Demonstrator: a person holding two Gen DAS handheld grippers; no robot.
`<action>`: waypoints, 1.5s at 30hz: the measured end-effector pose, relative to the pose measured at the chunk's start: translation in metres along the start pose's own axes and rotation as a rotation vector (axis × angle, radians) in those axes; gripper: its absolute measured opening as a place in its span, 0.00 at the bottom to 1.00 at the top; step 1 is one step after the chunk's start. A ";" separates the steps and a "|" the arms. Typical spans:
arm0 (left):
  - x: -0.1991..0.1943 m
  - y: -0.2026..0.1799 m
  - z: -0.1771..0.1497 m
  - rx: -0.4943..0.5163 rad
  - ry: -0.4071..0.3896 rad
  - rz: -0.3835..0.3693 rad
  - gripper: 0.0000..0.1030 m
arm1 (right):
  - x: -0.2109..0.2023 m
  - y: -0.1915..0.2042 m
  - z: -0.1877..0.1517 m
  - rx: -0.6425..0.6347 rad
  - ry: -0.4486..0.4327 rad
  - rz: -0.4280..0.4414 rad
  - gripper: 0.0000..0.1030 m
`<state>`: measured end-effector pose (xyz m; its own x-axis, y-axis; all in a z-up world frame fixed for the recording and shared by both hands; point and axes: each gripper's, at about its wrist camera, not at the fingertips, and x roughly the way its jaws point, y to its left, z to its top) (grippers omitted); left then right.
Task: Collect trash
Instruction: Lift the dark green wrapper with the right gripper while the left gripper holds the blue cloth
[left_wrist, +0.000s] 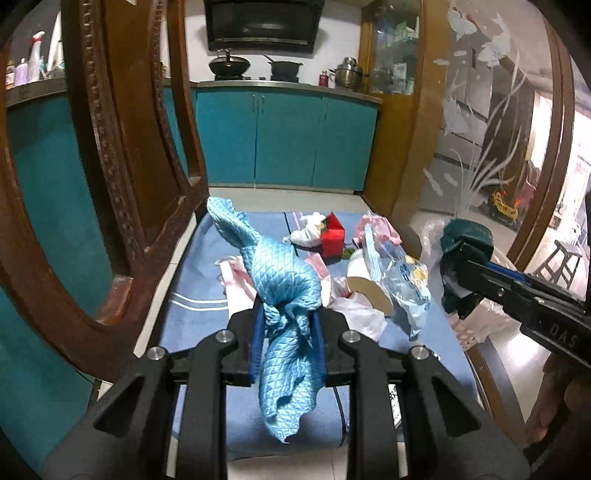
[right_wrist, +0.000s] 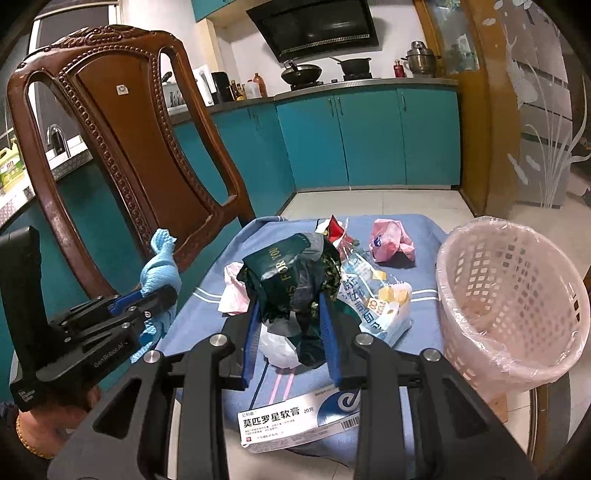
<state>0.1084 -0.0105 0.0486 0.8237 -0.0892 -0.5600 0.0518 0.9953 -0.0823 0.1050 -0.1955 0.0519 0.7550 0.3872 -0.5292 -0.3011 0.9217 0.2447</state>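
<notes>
My left gripper (left_wrist: 286, 325) is shut on a light blue quilted cloth (left_wrist: 284, 280) and holds it above the blue mat (left_wrist: 199, 266); it also shows in the right wrist view (right_wrist: 162, 295). My right gripper (right_wrist: 290, 317) is shut on a crumpled dark green wrapper (right_wrist: 291, 273) above the mat, and shows in the left wrist view (left_wrist: 458, 280). A pink basket (right_wrist: 517, 295) lined with a clear bag stands to its right. On the mat lie a clear snack bag (right_wrist: 380, 299), a pink bag (right_wrist: 391, 240), red packaging (left_wrist: 332, 236) and a white ointment box (right_wrist: 299, 421).
A carved wooden chair (right_wrist: 122, 155) stands at the left of the mat. Teal kitchen cabinets (right_wrist: 369, 136) line the far wall. A frosted glass door (right_wrist: 546, 129) is at the right. A paper cup (left_wrist: 369, 280) lies among the trash.
</notes>
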 end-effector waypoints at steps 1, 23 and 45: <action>0.000 0.001 0.001 -0.003 0.005 -0.005 0.23 | 0.000 0.001 0.000 -0.001 -0.001 -0.001 0.30; -0.001 0.006 0.000 -0.019 0.031 -0.047 0.23 | 0.010 0.008 -0.010 -0.023 0.007 -0.028 0.30; 0.007 0.009 -0.001 -0.037 0.058 -0.037 0.23 | 0.018 0.011 -0.017 -0.028 0.037 -0.035 0.30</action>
<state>0.1145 -0.0021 0.0429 0.7872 -0.1291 -0.6030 0.0600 0.9892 -0.1334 0.1055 -0.1776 0.0313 0.7431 0.3550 -0.5672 -0.2919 0.9347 0.2027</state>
